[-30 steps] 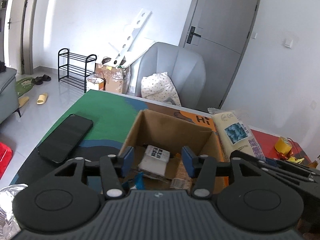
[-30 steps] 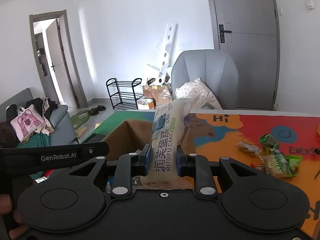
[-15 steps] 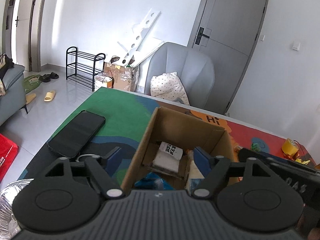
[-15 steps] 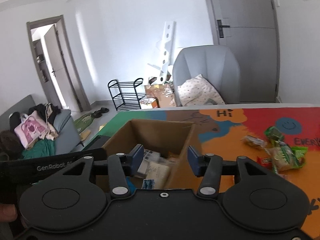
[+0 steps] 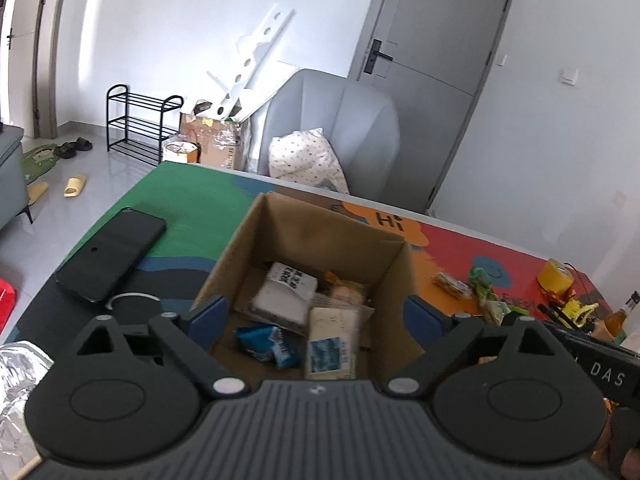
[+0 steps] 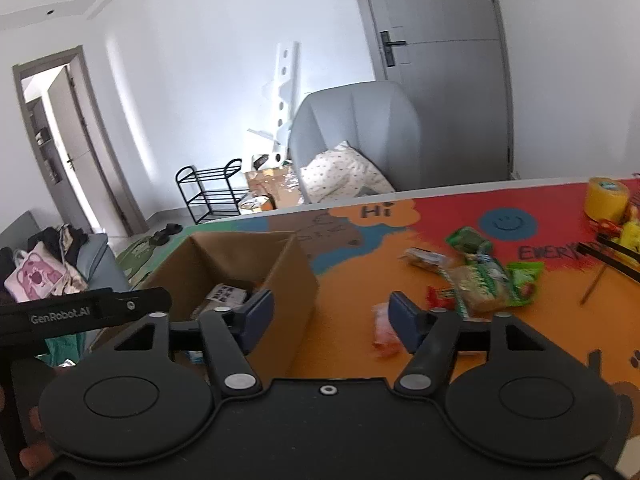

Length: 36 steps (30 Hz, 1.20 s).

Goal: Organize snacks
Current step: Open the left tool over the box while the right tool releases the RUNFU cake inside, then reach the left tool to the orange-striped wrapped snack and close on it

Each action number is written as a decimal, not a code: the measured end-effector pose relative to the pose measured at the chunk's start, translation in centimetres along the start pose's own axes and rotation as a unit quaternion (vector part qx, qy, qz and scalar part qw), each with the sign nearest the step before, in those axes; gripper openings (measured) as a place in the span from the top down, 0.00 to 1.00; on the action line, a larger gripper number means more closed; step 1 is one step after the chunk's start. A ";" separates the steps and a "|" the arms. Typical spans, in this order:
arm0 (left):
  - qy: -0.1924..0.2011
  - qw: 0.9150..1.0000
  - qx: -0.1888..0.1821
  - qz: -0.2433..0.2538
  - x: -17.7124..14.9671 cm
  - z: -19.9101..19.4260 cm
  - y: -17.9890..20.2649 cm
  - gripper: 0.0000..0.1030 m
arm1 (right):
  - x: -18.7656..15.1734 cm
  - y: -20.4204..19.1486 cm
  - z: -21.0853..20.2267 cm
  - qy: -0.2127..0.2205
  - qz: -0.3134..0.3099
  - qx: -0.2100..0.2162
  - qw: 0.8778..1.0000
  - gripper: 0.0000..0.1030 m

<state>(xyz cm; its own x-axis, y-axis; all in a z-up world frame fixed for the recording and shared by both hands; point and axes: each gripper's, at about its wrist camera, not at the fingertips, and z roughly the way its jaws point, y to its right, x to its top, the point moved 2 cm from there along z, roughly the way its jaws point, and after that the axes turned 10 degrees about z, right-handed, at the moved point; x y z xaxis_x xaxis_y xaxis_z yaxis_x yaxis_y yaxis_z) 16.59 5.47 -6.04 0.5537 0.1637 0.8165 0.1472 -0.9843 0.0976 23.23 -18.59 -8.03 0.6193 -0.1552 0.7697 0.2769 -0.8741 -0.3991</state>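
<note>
Wide apart and holding nothing, the blue-padded fingers [image 5: 206,318] of the left gripper [image 5: 318,322] straddle an open cardboard box [image 5: 244,248], one pad outside each side wall. Inside the box lie a cake packet with a blue picture label [image 5: 330,344] at 6 o'clock, a crumpled blue wrapper [image 5: 266,346] at 7 o'clock, and a white packet with black print [image 5: 286,292] toward the middle. At 10 o'clock from the box a black phone [image 5: 112,256] rests on the green part of the table mat [image 5: 192,200]. The right gripper [image 6: 331,318] hovers over the orange part of the mat, its fingers [image 6: 404,320] likewise spread and empty, the left pad in front of the box's near corner. Just beside the right pad, at 9 o'clock, sits a blurred orange-red wrapper [image 6: 382,332]. At 1 o'clock from that gripper a loose pile of snacks [image 6: 480,280] in green and clear wrappers waits on the mat, with a small red packet [image 6: 440,296] at its near edge. A yellow tape roll [image 6: 606,198] stands at 2 o'clock near the table's far edge. A grey armchair [image 6: 356,128] with a dotted cushion [image 6: 344,168] stands beyond the table.
</note>
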 end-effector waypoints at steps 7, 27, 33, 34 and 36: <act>0.006 1.000 -0.017 0.018 0.3 -0.1 2.5 0.08 | 0.5 3.3 -1.6 0.014 0.025 -0.018 0.999 0.26; 0.004 0.996 -0.058 0.061 0.5 1.4 10.4 0.08 | 0.7 10.8 -3.9 0.026 0.071 -0.043 0.996 0.23; -0.002 0.996 -0.060 0.067 0.3 2.6 12.0 0.08 | 0.9 12.7 -3.7 0.027 0.082 -0.043 0.995 0.22; -0.003 0.996 -0.060 0.066 0.3 2.8 12.2 0.08 | 0.9 12.8 -3.6 0.026 0.082 -0.043 0.995 0.22; -0.006 0.996 -0.060 0.066 0.3 3.2 12.5 0.08 | 0.9 13.3 -3.4 0.025 0.084 -0.043 0.995 0.23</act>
<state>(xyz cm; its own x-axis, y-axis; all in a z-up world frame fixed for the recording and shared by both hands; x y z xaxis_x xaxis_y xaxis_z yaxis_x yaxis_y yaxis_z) 21.24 -6.62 -6.39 0.5712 0.0322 0.8202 -0.0268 -0.9980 0.0579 24.97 -31.91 -10.96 0.6138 -0.3239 0.7200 0.1072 -0.8694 -0.4824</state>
